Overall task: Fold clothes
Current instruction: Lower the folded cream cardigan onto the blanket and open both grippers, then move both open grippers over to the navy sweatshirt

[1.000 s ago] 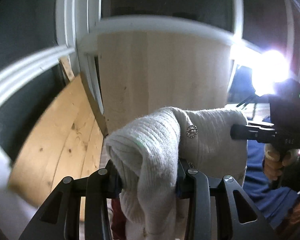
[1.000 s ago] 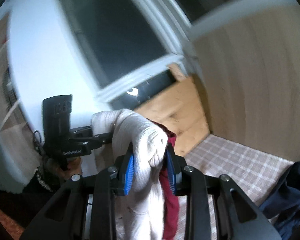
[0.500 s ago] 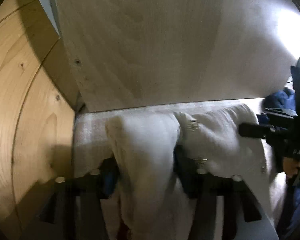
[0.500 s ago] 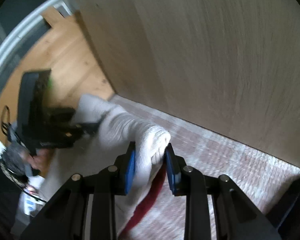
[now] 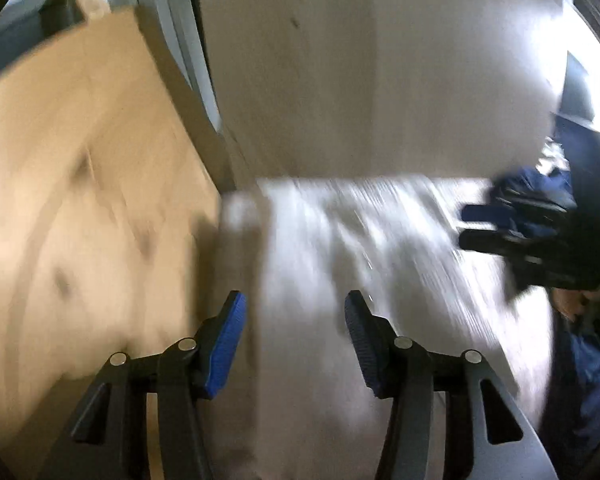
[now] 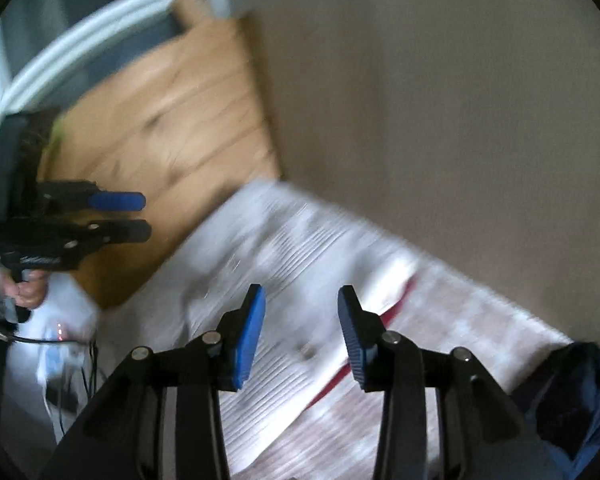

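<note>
Two grippers are seen above one white ribbed knit garment (image 6: 300, 264), neither clamped on it: the left gripper (image 5: 294, 320), its jaws narrowing slightly, and the right gripper (image 6: 302, 320), its jaws widening, each stand with pads clear of the cloth. The garment is laid flat on a checked surface (image 6: 460, 320), its far edge against one pale wooden panel (image 6: 440, 100). One red strip (image 6: 396, 304) is exposed at its edge. One dark blue garment (image 6: 576, 392) is heaped at the right.

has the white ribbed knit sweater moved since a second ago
Yes. The white ribbed knit sweater has dropped from between the jaws onto the checked cloth, below the wooden panel.
</note>
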A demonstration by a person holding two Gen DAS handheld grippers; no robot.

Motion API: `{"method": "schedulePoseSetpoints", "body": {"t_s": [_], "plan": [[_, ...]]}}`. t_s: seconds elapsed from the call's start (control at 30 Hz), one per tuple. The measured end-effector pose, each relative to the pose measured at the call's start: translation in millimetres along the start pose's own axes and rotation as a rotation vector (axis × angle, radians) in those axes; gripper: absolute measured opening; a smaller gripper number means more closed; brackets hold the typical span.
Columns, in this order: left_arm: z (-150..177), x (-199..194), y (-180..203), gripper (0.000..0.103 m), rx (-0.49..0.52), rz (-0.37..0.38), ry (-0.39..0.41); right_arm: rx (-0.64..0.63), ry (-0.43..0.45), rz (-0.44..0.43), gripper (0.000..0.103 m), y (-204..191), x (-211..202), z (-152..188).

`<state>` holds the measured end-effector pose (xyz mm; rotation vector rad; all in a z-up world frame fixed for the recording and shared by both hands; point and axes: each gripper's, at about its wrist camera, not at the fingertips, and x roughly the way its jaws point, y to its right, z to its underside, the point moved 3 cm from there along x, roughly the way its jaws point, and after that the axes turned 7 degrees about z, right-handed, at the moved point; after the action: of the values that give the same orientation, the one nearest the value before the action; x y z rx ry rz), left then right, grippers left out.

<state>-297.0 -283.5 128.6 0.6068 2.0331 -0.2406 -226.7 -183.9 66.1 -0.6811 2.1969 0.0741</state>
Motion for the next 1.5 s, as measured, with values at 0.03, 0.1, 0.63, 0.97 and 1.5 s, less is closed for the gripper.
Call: {"method": "schedulePoseSetpoints", "body": {"t_s": [0.03,0.1,0.63,0.97,1.5], "plan": [[13,8,1,0.051,-0.001,0.006,-0.028,-0.012,-0.032,0.006,0.037,-4,10,5],[38,30,-4,0.048,-0.019,-0.006,-0.104,-0.021,-0.091,0.023,0.038,-6,31,14],[-9,-2,128,0.053,0.116,0.257,0.051,0.579,0.163,0.319,0.037,154,-298,142],[-34,162,242,0.039,0.256,0.261,-0.207,0.783,0.014,0.364,0.037,117,-311,289],[-98,72,140,0.033,0.253,-0.185,-0.008,0.705,-0.025,0.369,0.037,106,-296,283]]}}
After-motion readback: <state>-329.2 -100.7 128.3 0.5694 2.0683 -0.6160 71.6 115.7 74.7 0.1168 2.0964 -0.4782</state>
